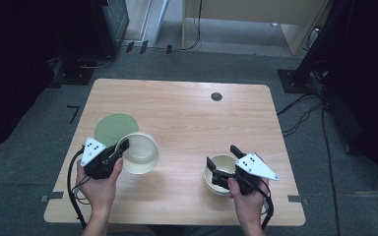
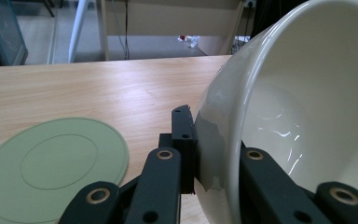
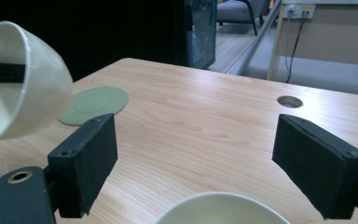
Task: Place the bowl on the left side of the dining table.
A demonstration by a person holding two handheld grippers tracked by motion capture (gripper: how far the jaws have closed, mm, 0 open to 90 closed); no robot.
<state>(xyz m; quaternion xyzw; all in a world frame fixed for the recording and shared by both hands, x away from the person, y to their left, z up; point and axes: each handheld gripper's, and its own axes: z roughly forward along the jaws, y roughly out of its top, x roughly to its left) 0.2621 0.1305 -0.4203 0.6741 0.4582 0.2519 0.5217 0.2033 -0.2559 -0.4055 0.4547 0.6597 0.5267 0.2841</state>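
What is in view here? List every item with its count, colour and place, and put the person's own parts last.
Large glossy cream bowl: one, tilted, rim clamped in the left gripper, above the table's left half.
Small cream bowl: one, on the table between the right gripper's open jaws.
Flat round green mat: one, left side of the table.
Light wooden table: one, with a dark round hole near the far edge.
Left gripper: black, shut.
Right gripper: black, open.
Hands: two, holding the grippers.

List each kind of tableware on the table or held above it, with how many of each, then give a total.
Bowls: 2, a large cream bowl gripped by the left gripper and a smaller bowl under the right gripper.
Green round mats: 1.
Total: 3.
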